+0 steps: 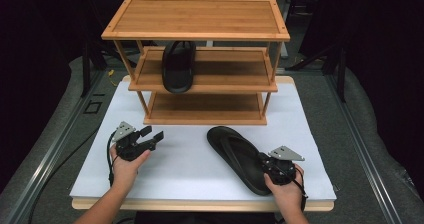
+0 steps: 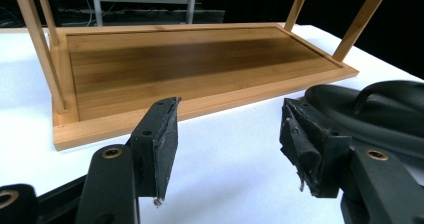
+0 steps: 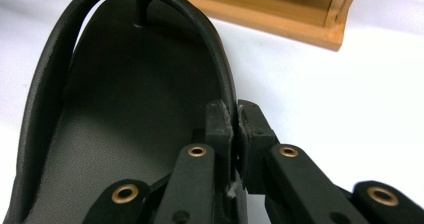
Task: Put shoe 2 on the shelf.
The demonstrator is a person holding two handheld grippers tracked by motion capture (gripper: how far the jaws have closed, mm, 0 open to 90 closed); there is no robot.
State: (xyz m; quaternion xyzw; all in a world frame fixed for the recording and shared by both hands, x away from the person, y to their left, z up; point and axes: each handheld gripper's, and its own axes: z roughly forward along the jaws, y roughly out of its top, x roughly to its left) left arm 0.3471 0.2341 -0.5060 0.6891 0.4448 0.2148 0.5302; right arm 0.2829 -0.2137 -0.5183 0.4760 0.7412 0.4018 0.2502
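A black flip-flop sandal [image 1: 240,156] lies on the white table top at front right, its toe pointing toward the shelf. My right gripper [image 1: 263,160] is shut on the sandal's right edge [image 3: 227,91] near the heel, one jaw inside the rim and one outside. A second black sandal [image 1: 178,65] rests on the middle shelf of the bamboo rack [image 1: 200,19]. My left gripper [image 1: 152,136] is open and holds nothing, hovering at front left, its pads [image 2: 165,144] aimed at the rack's bottom shelf [image 2: 185,64]. The lying sandal [image 2: 380,109] shows at the right of the left gripper view.
The three-tier bamboo rack stands at the back middle of the white board [image 1: 185,169]. Its thin legs [image 2: 42,49] rise at the corners. Dark floor and metal rails [image 1: 55,149] surround the table.
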